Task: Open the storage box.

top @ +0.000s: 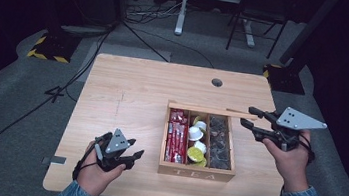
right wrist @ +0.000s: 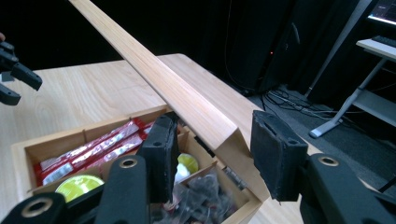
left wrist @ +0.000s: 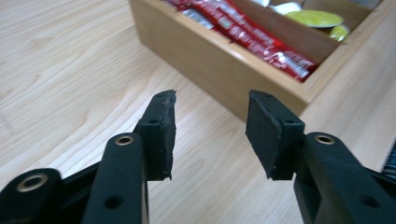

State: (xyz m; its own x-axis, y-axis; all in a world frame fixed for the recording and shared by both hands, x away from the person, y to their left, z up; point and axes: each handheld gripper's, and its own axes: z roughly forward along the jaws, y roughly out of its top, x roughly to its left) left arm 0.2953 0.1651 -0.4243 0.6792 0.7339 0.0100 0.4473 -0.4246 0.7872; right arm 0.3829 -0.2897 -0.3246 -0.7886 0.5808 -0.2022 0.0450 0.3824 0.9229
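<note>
Right hand-held gripper (top: 250,116) beside upright lid (top: 206,110)

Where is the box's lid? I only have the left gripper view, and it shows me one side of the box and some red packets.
Observer: The lid is raised, standing along the far edge of the box.
Operator: And the right gripper?
Observer: The right gripper has its jaws open astride the lid's right end, with a gap at one pad.
Operator: What is in the right-hand compartment?
Observer: Dark pieces; I cannot tell what kind.
</note>
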